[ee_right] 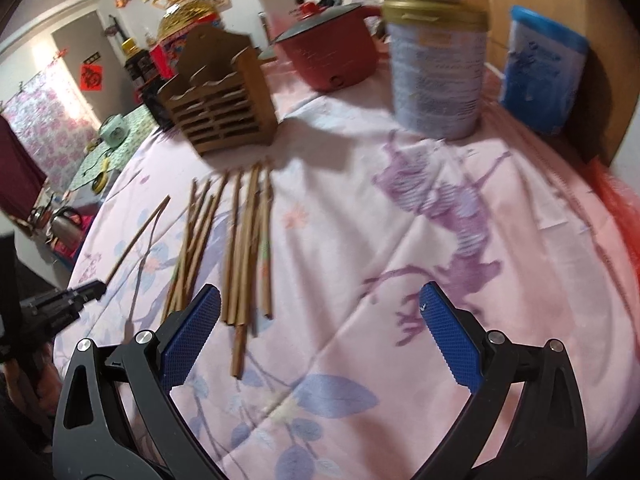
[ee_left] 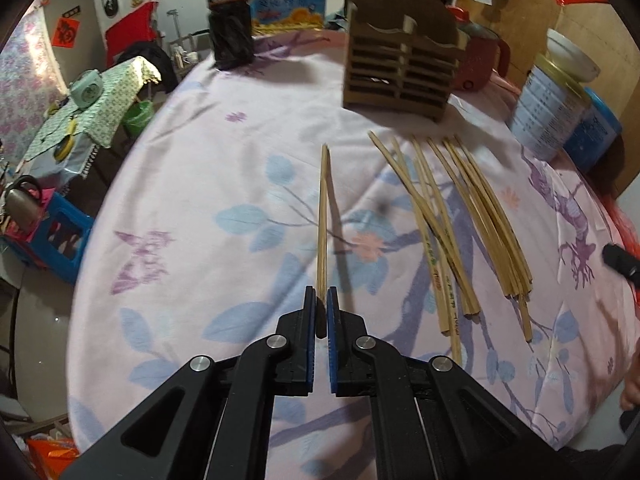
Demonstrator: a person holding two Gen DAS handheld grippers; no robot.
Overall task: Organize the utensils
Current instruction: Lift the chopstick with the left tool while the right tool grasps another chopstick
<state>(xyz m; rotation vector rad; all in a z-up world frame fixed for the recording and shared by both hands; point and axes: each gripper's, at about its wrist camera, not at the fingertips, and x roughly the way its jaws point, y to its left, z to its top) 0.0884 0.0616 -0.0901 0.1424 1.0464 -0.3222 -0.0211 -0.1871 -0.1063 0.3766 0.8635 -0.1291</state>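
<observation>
Pinched shut at one end by the left hand-held gripper (ee_left: 321, 300), the pair of thin wooden chopsticks (ee_left: 322, 216) may swivel or slip before reaching the slatted brown wooden holder (ee_left: 400, 76) at one o'clock, while the right hand-held gripper (ee_right: 320, 312) gapes wide, empty.

Dim warm indoor light, soft shadows, motion blur far off, fisheye-bent dark edges.

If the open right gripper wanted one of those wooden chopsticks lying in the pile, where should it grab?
Probably the thick near end of the outermost wooden chopstick on the pile's right edge. It lies flat on the pink floral cloth, that flank bare, so the right gripper could come from above, jaws straddling the stick's width.
</observation>
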